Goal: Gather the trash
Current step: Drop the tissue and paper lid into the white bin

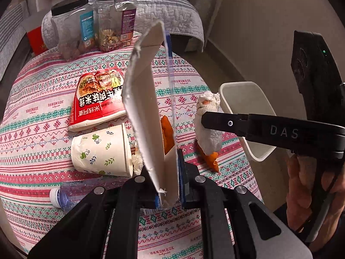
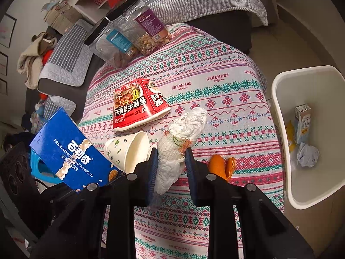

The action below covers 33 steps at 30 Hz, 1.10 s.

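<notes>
Bin (image 2: 280, 129): white, open-topped, on the floor just right of the table; inside lie a small drink carton (image 2: 303, 123), a crumpled tissue (image 2: 307, 154) and a yellow scrap against its left wall.
Jars: two clear jars with black lids (image 1: 93, 21) at the far edge of the table, side by side; the right one has nuts in its bottom, the left one only a little dark snack.
Paper cup (image 1: 101, 149): on its side near the middle, mouth facing right, interior bare as far as can be seen.
Noodle tub (image 1: 97, 99): red, on its side just beyond the cup.
Bottle (image 1: 64, 194): clear plastic, lying at the near left.
Left gripper (image 1: 169, 194): pinching a flattened blue biscuit box (image 1: 148, 108), held upright above the cloth.
Right gripper (image 2: 170, 168): jaws pinching a crumpled paper towel (image 2: 183, 133), lifted off the table.
Orange peel (image 2: 222, 165): on the cloth near the right edge, just right of the towel.
Table (image 2: 226, 99): patterned cloth; its right half is mostly bare.
Open room: floor between the table's right edge and the bin is narrow; a sofa stands beyond the far edge.
</notes>
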### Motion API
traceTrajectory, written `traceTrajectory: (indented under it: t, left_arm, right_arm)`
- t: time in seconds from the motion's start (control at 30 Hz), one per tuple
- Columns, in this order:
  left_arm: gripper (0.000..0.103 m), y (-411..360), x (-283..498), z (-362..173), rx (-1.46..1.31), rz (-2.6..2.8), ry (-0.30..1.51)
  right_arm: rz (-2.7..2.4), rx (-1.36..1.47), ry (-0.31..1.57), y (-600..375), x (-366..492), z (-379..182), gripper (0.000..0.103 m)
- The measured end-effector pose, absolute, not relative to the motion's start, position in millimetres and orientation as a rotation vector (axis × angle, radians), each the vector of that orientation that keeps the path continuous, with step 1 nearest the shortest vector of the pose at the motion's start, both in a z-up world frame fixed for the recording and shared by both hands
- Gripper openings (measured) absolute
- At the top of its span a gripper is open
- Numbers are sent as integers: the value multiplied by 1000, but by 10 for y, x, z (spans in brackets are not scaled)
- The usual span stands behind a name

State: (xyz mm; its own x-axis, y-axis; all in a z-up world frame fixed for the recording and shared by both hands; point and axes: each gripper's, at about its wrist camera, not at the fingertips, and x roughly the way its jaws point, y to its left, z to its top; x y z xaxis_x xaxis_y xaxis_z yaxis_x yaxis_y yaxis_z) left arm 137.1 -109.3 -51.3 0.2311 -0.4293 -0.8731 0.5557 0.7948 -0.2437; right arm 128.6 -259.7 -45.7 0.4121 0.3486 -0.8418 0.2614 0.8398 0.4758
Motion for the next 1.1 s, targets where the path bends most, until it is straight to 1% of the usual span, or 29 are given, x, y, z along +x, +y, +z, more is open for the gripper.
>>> traceTrajectory:
  t: [0.27, 0.57, 0.67, 0.87, 0.93, 0.97, 1.0, 1.03, 1.1]
  left_arm:
    - [12, -1519, 1147, -515, 111, -771, 1152]
    - [13, -2140, 866, -552, 82, -883, 1180]
    - [13, -2411, 745, -599, 105, -919, 1197]
    - [14, -2834, 598, -739, 159, -959, 1220]
    - [18, -2941, 585, -765, 169, -956, 1207]
    - [23, -2992, 569, -769, 169, -957, 1195]
    - [46, -3017, 578, -783, 173, -954, 1190]
    - [64, -3038, 586, -790, 180, -939, 1180]
    - [64, -3022, 626, -809, 177, -941, 1183]
  right_arm:
    - [27, 694, 1137, -3016, 1106, -356, 25]
    - [-77, 815, 1033, -3875, 656, -187, 25]
    - [-125, 881, 1008, -4152, 516, -202, 25]
    - [-194, 912, 972, -4489, 310, -167, 25]
    - [-231, 903, 976, -4572, 272, -176, 26]
    - [-251, 897, 977, -4606, 257, -184, 28]
    - [-269, 900, 980, -4631, 246, -197, 29]
    - [-282, 915, 980, -4662, 234, -219, 30]
    - [-284, 954, 978, -4716, 206, -261, 32]
